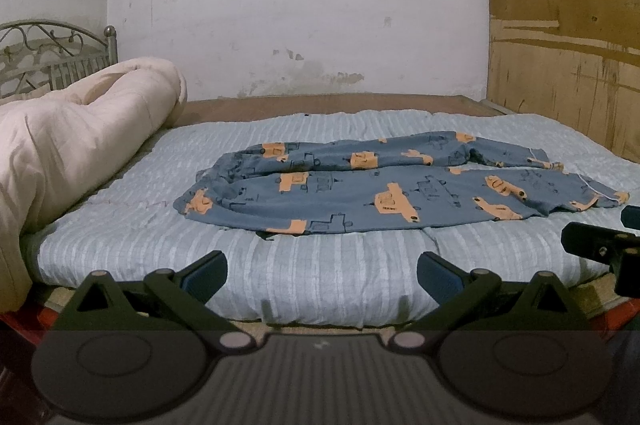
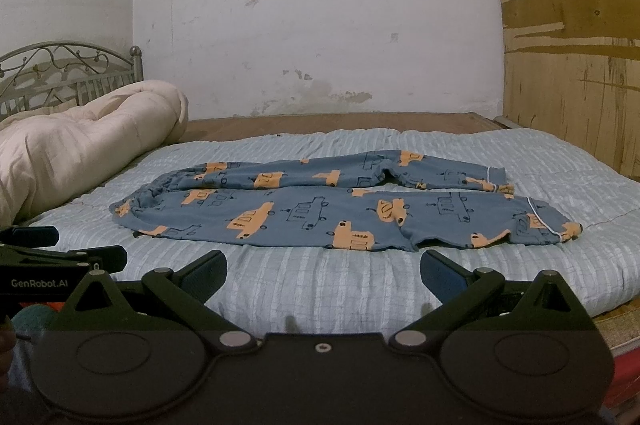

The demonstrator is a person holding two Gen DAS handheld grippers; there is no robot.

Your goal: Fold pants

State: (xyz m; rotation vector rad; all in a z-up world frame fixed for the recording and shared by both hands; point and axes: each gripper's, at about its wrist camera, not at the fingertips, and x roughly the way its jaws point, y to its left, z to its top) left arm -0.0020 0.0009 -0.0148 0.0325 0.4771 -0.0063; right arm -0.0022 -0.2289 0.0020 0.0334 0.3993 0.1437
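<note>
So the pants (image 1: 400, 193) are laid out across the middle of the bed (image 1: 320, 277), on top of a pale blue striped quilt (image 2: 320, 289). They're blue with orange vehicle prints, waistband off to the left, cuffs to the right. The two legs lie side by side lengthwise, the far one a bit bunched up around the knee, the near one mostly flat with some wrinkles near the cuff. Nothing's folded over yet.

Left gripper (image 1: 322, 275) sits at the near edge of the bed, low, fingers (image 1: 208, 273) spread wide with nothing between them. It's just short of the pants, roughly in line with the waist-to-middle part of the near leg. Right gripper (image 2: 322, 273) is the same deal: fingers (image 2: 440, 273) wide apart, empty, parked over the quilt just in front of the near leg, not touching the fabric. You can see each gripper poking into the edge of the other one's view, so they're next to each other.

Other stuff: a rolled-up cream comforter (image 1: 80, 137) piled at the left end of the bed, well apart from the pants, with a metal headboard (image 2: 68, 73) behind it. A scuffed white wall (image 1: 300, 5) runs along the back and a plywood panel (image 2: 572, 45) stands on the right.
</note>
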